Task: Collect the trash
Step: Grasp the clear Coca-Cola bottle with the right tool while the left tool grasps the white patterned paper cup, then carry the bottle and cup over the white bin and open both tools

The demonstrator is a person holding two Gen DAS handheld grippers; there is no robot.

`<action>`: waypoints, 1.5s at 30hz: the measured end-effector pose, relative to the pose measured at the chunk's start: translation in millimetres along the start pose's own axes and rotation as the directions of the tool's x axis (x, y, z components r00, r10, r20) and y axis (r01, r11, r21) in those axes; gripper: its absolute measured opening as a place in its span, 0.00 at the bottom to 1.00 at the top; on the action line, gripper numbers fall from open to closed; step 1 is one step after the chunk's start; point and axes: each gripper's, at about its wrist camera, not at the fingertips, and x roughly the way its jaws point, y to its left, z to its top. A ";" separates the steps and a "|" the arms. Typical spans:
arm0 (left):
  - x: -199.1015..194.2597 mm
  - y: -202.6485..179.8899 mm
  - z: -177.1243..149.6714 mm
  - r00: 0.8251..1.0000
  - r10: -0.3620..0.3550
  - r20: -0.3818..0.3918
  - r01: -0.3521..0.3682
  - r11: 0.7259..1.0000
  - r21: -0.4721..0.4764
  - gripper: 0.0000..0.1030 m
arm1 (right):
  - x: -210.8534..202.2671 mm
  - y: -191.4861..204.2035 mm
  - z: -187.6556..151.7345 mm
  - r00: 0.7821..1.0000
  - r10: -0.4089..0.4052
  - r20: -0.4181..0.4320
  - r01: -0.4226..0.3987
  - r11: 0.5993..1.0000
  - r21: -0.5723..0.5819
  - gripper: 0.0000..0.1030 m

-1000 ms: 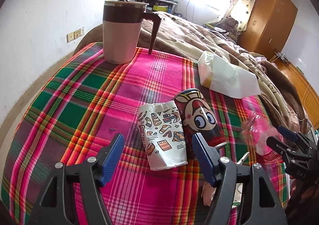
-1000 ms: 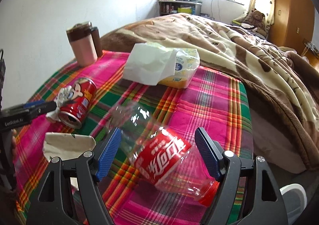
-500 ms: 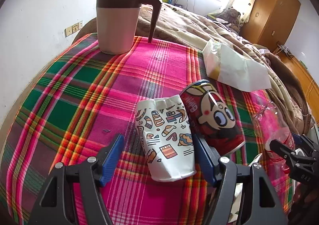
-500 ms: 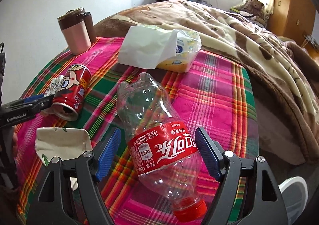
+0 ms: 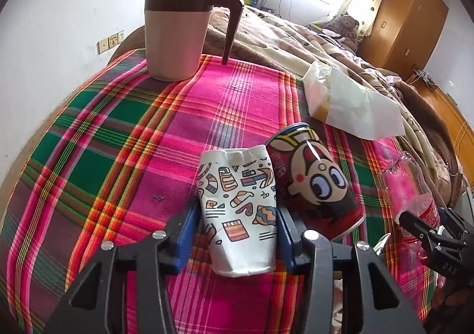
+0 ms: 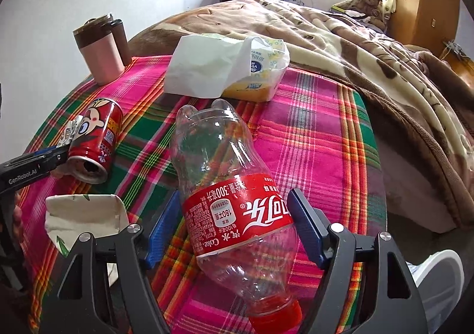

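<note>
Left gripper (image 5: 237,233): jaws closing on a crumpled paper cup (image 5: 238,209) that lies on its side between the blue pads. The pads sit against both flanks of the cup, which rests on the plaid cloth (image 5: 118,141) toward its near edge.

Right gripper (image 6: 234,230): jaws straddle an empty plastic cola bottle (image 6: 234,194), red cap toward the camera. The right pad stands just clear of the label; the left pad's contact cannot be confirmed. It reads as open, with no grip yet.

Other trash in view: a red drink can with a cartoon face (image 5: 314,186) lies on its side, touching the cup's right flank. A flattened paper piece (image 6: 86,221) lies at the near left of the cloth in the right wrist view.

Not judged trash: a pink mug with a dark lid (image 5: 177,26) at the far left corner, and a tissue pack (image 6: 228,67) at the far edge.

Assessment: early stage. No item is lifted and no bin is visible. The cup and bottle are about to be taken; the can and paper piece remain.
</note>
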 end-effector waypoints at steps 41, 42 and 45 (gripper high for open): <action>-123.2 -99.1 -53.9 0.969 -0.172 0.179 0.136 0.971 0.195 0.48 | -98.9 -22.1 -47.4 0.982 0.004 0.188 -0.026 0.993 0.117 0.68; -124.8 -104.2 -56.1 0.968 -0.180 0.177 0.143 0.968 0.206 0.48 | -101.4 -24.5 -49.3 0.982 -0.001 0.189 -0.022 0.992 0.122 0.68; -129.4 -120.9 -63.3 0.963 -0.207 0.175 0.164 0.959 0.233 0.48 | -110.7 -33.8 -56.4 0.980 -0.022 0.196 -0.006 0.990 0.141 0.68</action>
